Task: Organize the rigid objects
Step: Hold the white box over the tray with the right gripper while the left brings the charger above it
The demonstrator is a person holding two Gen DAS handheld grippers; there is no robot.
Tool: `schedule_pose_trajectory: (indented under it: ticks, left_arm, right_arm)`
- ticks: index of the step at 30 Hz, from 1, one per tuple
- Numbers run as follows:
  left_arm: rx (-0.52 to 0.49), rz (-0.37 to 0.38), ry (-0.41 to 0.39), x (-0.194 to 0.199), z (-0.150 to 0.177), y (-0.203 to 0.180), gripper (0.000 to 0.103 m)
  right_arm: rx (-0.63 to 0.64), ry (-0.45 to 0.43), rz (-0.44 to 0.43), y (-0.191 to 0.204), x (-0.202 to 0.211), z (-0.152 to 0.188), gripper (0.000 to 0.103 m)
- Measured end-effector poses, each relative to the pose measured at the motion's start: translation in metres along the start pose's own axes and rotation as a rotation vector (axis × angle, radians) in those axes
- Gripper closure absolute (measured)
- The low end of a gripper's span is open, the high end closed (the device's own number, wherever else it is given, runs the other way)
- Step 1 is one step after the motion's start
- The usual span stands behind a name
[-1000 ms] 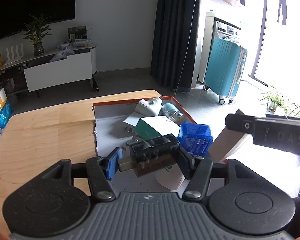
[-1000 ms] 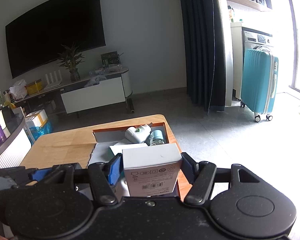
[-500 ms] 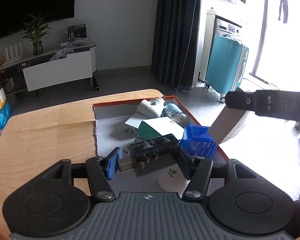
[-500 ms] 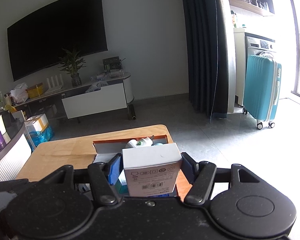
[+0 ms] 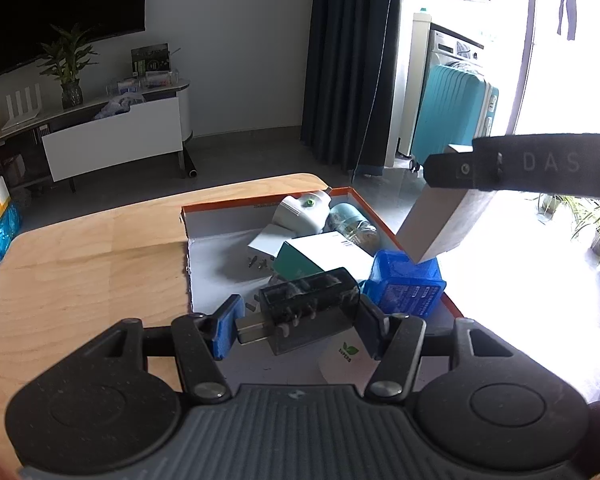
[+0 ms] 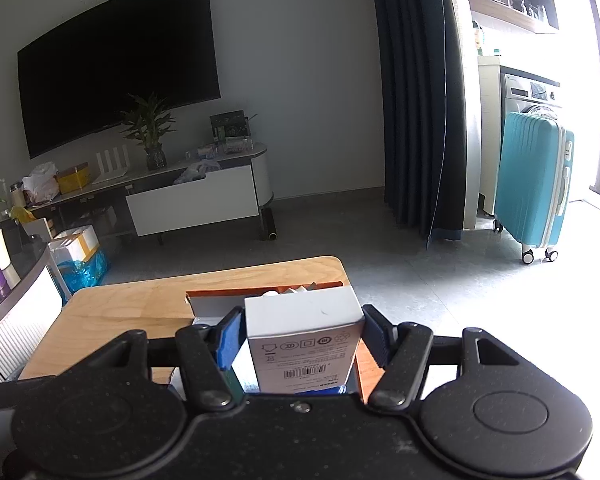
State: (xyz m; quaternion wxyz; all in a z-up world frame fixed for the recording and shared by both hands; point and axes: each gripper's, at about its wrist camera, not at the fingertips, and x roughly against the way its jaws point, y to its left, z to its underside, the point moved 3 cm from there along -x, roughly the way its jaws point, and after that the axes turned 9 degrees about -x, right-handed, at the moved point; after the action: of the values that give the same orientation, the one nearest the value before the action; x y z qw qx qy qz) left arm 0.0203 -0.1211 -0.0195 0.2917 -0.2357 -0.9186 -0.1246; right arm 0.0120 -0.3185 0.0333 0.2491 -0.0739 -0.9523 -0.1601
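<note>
My left gripper [image 5: 296,326] is shut on a dark translucent plug adapter [image 5: 308,310] with metal prongs, held just above the near part of an orange-rimmed box [image 5: 408,250]. In the box lie a blue plastic case [image 5: 406,290], a green-and-white carton [image 5: 324,258], a white device with a green dot [image 5: 300,214], a glass jar [image 5: 352,226] and small screws. My right gripper [image 6: 300,338] is shut on a white carton [image 6: 304,340] with a barcode, held high above the box's right side; the carton also shows in the left wrist view [image 5: 444,220].
The box sits at the right end of a wooden table [image 5: 84,264]. Beyond it are grey floor, a teal suitcase [image 6: 534,184], a dark curtain [image 6: 416,92], a TV [image 6: 116,60] and a low white cabinet [image 6: 196,200].
My right gripper has risen with the white carton, so the box sinks lower in its view. The left gripper with the plug adapter has hardly moved.
</note>
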Motion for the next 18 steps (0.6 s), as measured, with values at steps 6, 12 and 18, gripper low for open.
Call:
schedule_pose_trajectory:
  ticks: [6,12,18]
  left_arm:
    - [0.000,0.005,0.013,-0.006,0.001,0.000,0.043]
    - [0.004,0.020,0.028,-0.012,0.004,-0.003,0.043]
    - [0.008,0.032,0.041,-0.017,0.009,-0.007,0.043]
  right_arm:
    - [0.001,0.006,0.004,-0.001,-0.008,-0.001,0.029]
    - [0.008,0.019,0.008,0.000,-0.022,-0.005,0.029]
    - [0.021,0.034,0.014,-0.001,-0.040,-0.006,0.029]
